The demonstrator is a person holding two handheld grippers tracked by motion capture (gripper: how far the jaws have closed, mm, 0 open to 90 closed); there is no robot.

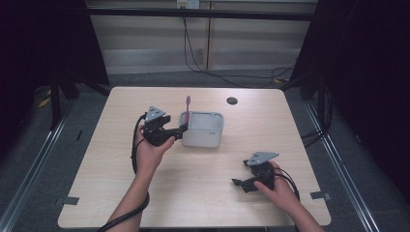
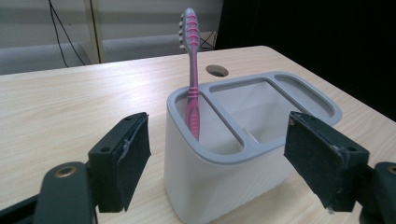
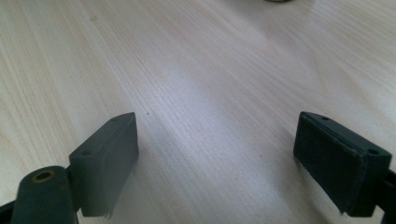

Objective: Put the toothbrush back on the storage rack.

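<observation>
A: Pale wooden table (image 1: 193, 193). White holder (image 2: 224, 186) mid-table, pink toothbrush (image 2: 192, 70) upright in its end slot.

B: Left gripper (image 2: 224, 154) spread wide before it, right gripper (image 3: 229, 158) spread, empty. The toothbrush looks light, slick; best pinched at the ribbed handle.

We note a white holder (image 1: 202, 129) with a grey rim, rounded corners and walls that narrow toward the base, standing upright near the middle of the pale wood tabletop (image 1: 193, 193). In the left gripper view its top (image 2: 252, 121) is split into three openings: one narrow slot at the near end, a large central well, and a narrow slot at the far end. A pink toothbrush (image 2: 192, 70) stands in the near slot, handle down and head up, nearly vertical, leaning slightly against the rim. We see nothing in the other two openings.
</observation>
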